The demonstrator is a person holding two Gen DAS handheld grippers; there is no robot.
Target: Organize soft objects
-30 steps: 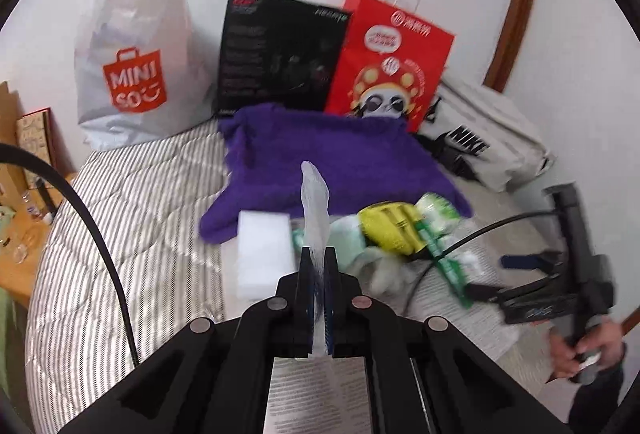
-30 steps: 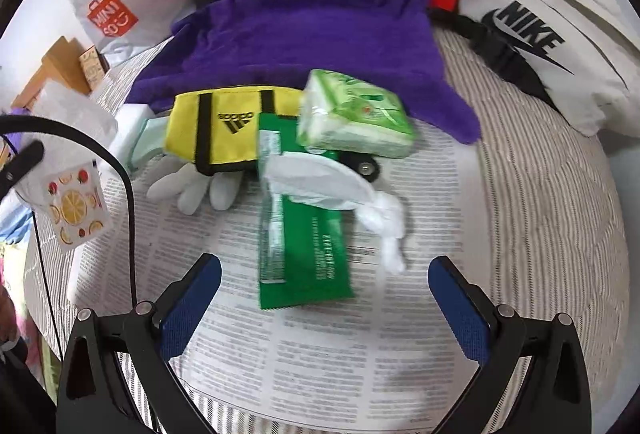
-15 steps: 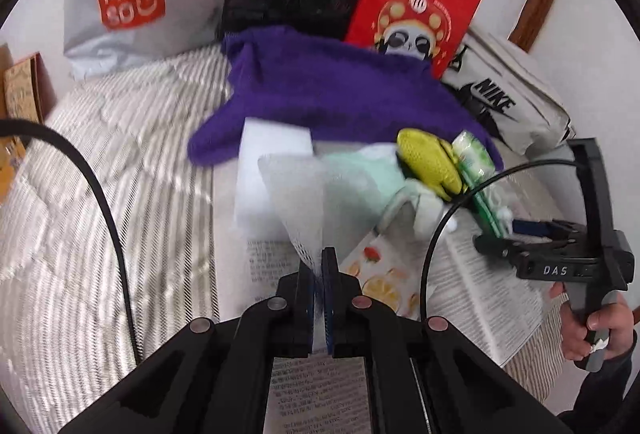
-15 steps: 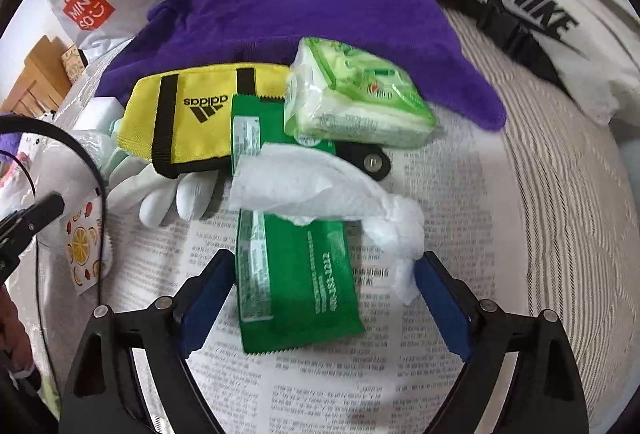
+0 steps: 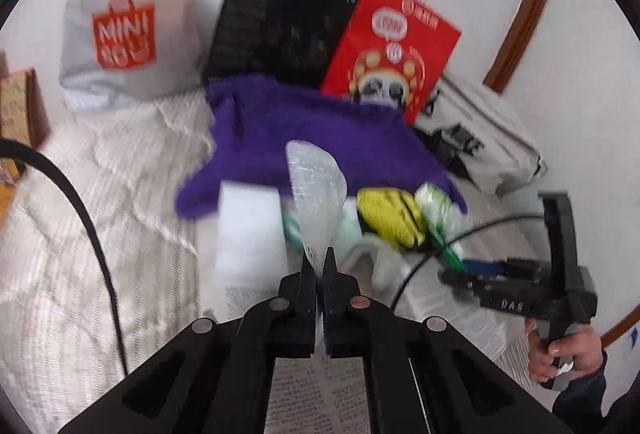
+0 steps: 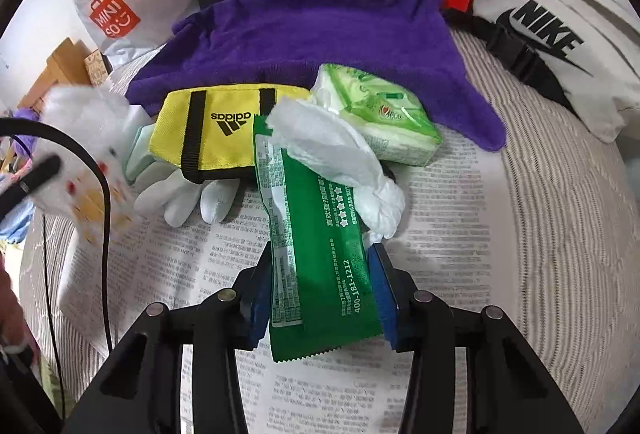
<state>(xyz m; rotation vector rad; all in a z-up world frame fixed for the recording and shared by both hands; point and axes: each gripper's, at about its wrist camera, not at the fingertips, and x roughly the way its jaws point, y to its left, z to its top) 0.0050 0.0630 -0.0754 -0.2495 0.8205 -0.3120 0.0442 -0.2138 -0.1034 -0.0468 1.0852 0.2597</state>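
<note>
My left gripper (image 5: 319, 268) is shut on the edge of a clear plastic pouch (image 5: 316, 202), which stands up from the fingertips. In the right wrist view that pouch (image 6: 86, 154) shows blurred at the left, with fruit prints. My right gripper (image 6: 322, 286) points down at a green packet (image 6: 320, 254) lying on newspaper (image 6: 440, 214). Its jaws are closing, with both blue pads against the packet's long edges. Piled beyond are a crumpled white tissue (image 6: 336, 154), a yellow Adidas pouch (image 6: 216, 130), a green tissue pack (image 6: 380, 114), white gloves (image 6: 192, 198) and a purple towel (image 6: 320, 38).
A white foam block (image 5: 248, 230) lies left of the pile. Against the wall stand a Miniso bag (image 5: 124, 34), a black box (image 5: 276, 30) and a red panda bag (image 5: 392, 50); a white Nike bag (image 6: 560, 42) lies at the right. Striped quilt (image 5: 100, 194) surrounds the newspaper.
The right gripper's jaws came in from wide apart to either side of the green packet. The left gripper sank a little, and the pouch swung in its grip.
</note>
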